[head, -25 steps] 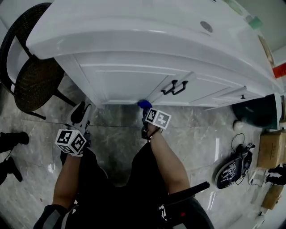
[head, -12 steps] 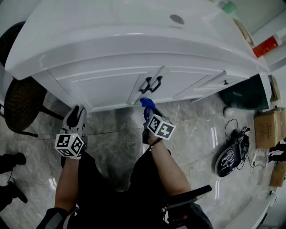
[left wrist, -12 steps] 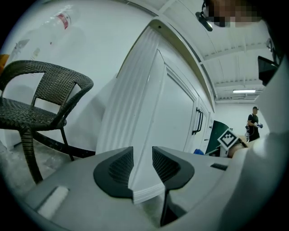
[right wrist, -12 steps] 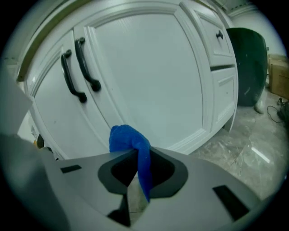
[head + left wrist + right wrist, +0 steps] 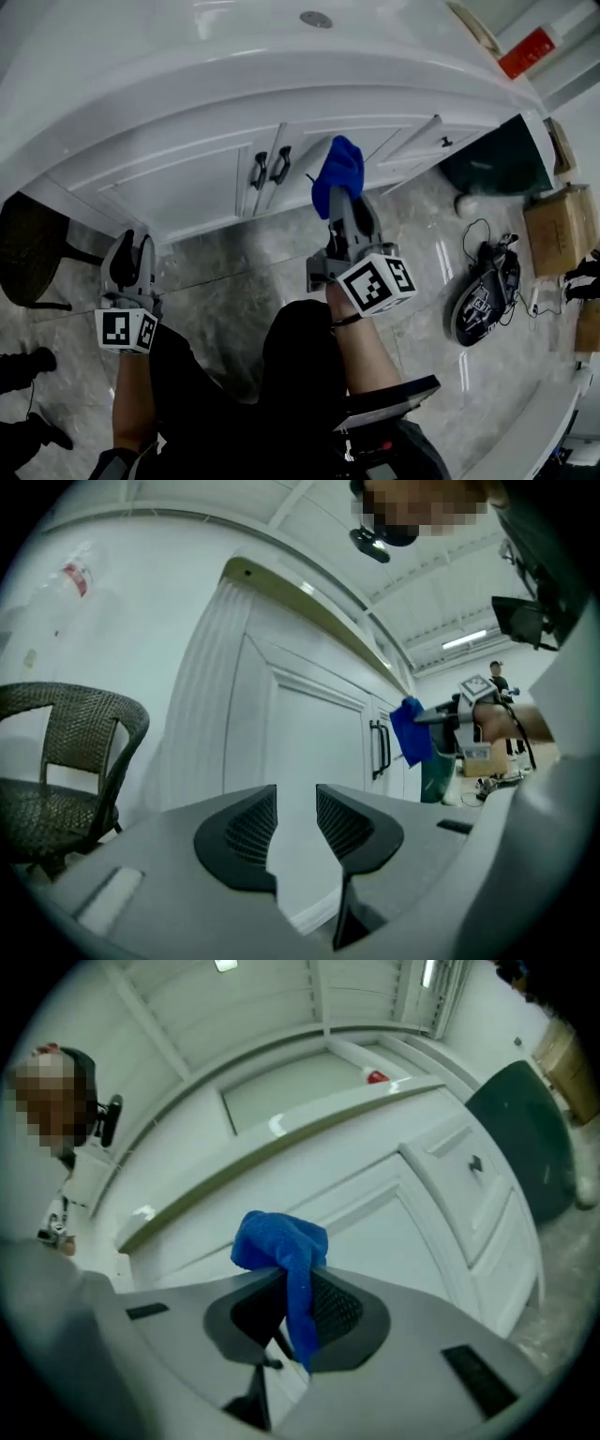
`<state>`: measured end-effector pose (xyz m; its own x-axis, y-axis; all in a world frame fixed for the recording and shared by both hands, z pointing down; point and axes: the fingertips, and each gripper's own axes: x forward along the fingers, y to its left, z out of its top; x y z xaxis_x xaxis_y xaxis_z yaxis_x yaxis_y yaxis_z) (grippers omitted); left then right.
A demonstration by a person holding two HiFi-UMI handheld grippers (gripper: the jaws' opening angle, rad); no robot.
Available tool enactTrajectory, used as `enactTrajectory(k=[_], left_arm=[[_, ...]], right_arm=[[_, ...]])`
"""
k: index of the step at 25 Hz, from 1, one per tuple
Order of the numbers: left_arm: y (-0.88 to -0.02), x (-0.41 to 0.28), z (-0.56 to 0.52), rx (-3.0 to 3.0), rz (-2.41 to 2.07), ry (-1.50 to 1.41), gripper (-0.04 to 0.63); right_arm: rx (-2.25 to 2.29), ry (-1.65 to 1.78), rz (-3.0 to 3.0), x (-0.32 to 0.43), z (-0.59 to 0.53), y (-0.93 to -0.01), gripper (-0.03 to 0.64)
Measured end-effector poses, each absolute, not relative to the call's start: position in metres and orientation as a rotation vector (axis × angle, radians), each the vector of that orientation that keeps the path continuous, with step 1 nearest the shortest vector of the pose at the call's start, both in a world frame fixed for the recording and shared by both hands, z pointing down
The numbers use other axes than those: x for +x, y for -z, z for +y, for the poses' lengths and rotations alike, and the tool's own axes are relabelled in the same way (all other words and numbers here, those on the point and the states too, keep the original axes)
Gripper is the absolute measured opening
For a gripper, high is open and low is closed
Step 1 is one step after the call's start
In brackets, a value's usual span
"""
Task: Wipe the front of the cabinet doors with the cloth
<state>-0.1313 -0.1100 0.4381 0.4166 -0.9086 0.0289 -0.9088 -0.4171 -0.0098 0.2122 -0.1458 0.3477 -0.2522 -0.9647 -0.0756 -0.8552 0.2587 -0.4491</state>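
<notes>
The blue cloth [image 5: 281,1241] is pinched in the right hand-held gripper [image 5: 292,1321].

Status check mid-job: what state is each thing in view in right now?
left gripper: open, nothing between its jaws.
right gripper: shut on the blue cloth.
blue cloth: bunched, clamped, raised by the doors; contact unclear.
cabinet doors: both closed.
drawer: closed.
</notes>
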Motion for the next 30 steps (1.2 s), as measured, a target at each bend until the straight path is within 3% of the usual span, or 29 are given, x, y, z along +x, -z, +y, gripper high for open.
enactTrajectory(k=[6,12,19,30], left_arm=[[-0.423,-0.105,-0.105,2.754,-1.675,-0.146,0.132],[-0.429,-0.099,-0.105,2.728,-1.704,-0.210,0.132],[-0.437,-0.086,-0.115,2.736,-1.688,-0.286,0.132],[-0.454,-0.060,-0.129,2.745,-1.625,-0.327,0.132]], right_arm=[[-1.171,0.245,2.439,0.142,-0.140,-0.258,0.057],[-1.100,0.282,2.534,0.114,-0.155,-0.278,0.057],[-1.269,0.314,2.417,0.184,-0.178,-0.290,0.057],[-1.732,0.285,2.161,0.359,-0.208,-0.307,0.057]])
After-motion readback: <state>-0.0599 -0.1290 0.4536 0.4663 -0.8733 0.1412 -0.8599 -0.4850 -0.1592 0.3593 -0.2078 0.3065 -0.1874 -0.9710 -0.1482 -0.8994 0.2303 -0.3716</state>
